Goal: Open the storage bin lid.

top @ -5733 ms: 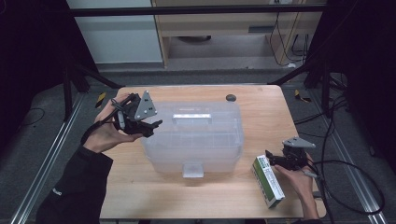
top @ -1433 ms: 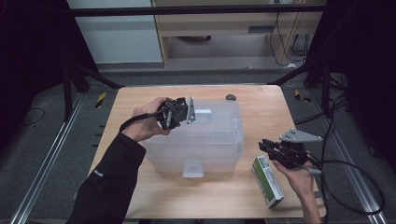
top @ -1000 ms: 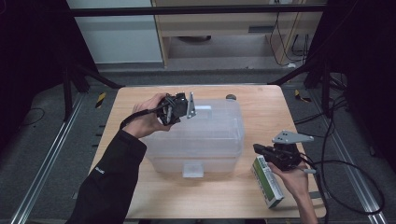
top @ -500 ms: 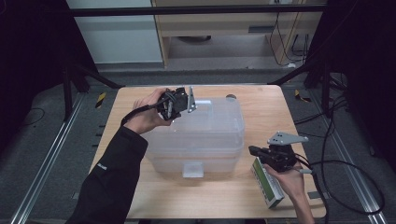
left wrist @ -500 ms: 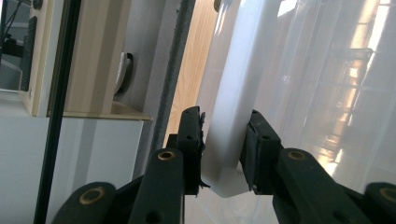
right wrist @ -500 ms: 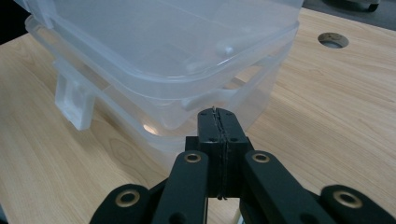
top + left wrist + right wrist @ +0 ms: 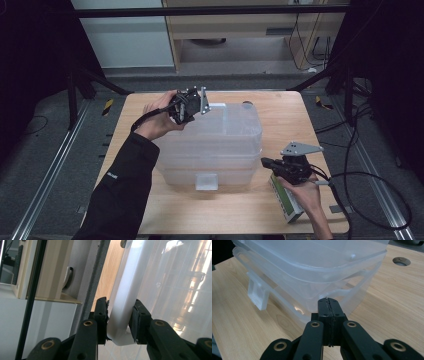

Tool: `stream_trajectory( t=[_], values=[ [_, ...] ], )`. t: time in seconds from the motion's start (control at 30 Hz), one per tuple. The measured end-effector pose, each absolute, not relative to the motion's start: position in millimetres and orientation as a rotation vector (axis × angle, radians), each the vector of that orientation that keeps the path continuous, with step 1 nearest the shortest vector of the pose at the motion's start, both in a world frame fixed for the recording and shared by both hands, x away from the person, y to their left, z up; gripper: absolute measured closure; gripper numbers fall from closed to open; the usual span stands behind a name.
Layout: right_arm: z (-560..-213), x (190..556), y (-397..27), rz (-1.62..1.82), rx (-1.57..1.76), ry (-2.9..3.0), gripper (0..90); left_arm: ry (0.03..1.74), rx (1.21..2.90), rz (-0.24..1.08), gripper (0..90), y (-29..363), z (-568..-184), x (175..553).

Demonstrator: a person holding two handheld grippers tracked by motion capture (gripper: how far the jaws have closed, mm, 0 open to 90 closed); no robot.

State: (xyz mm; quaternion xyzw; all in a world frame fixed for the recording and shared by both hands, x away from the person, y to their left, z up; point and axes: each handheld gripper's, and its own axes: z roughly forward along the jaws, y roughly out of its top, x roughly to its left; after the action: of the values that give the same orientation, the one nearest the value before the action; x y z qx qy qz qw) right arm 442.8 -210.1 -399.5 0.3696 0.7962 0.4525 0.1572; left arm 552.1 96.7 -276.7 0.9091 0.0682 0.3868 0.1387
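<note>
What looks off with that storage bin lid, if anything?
The lid sits askew on the clear bin: its far edge is raised, with the left gripper astride the white rim. The right gripper, jaws shut, points at the bin's near corner.

Light wooden table carries a clear plastic storage bin mid-top and a green-white box near its right front corner.
</note>
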Motion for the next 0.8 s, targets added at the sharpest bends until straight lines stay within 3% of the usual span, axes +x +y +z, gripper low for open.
stream_trajectory(
  t=[0.67, 0.8],
  values=[
    [-402.7, 453.0, -205.6, 1.362, 1.075, 2.228, 90.0, 0.202, 2.63, 1.076, 68.8, 98.8, -278.0, 550.6],
    [-403.8, 452.9, -204.7, 1.345, 1.076, 2.239, 90.0, 0.196, 2.622, 1.066, 58.8, 101.5, -277.6, 545.9]
  ],
)
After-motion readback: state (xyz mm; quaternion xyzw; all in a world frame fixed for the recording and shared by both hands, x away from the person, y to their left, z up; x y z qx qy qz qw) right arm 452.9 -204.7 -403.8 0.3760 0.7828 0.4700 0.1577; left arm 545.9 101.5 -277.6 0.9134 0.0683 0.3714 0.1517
